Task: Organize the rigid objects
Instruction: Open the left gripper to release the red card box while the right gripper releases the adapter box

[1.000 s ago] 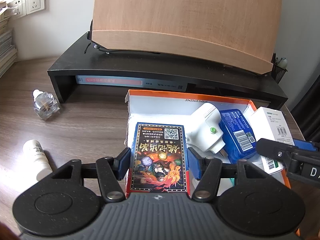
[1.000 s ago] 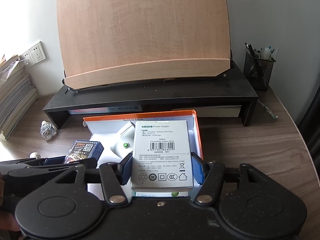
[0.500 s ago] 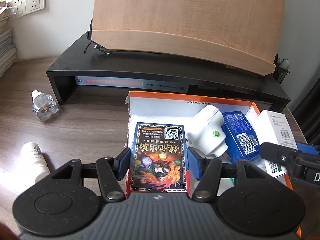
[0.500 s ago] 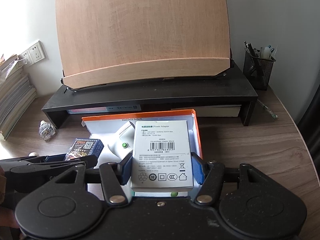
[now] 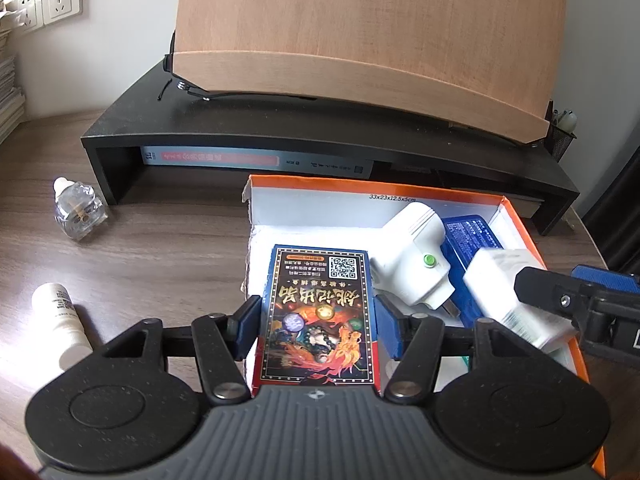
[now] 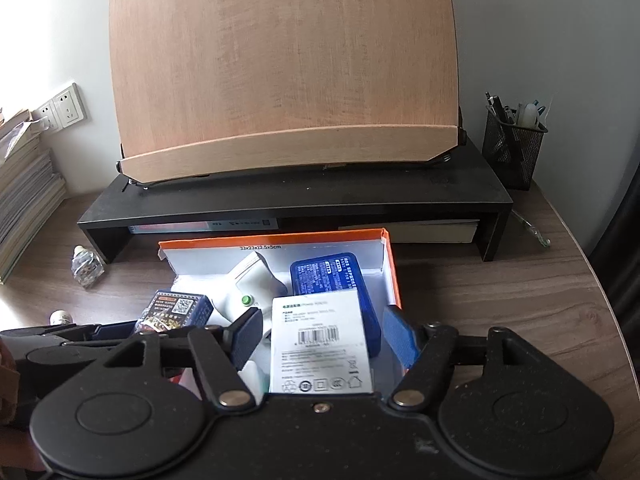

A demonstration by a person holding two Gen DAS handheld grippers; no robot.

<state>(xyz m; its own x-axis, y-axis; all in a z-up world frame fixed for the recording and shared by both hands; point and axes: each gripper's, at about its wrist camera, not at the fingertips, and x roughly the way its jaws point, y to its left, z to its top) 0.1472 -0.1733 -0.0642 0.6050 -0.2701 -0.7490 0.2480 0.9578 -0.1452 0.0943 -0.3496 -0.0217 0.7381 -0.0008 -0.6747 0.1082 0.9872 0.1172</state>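
Roughly halfway, I'd say. The orange box (image 6: 387, 264) already has a white plug (image 5: 416, 264) and a blue case (image 6: 336, 280) lying in it. Right claw (image 6: 322, 332) has just been spreading its jaws, and the white carton (image 6: 320, 344) sits loose between them, tipping down into the box. Left claw (image 5: 318, 326) is clamped on the card pack (image 5: 320, 316), held over the box's near left corner. Still out on the table (image 5: 160, 248): a clear bottle (image 5: 78, 212) and a white bottle (image 5: 58, 320).
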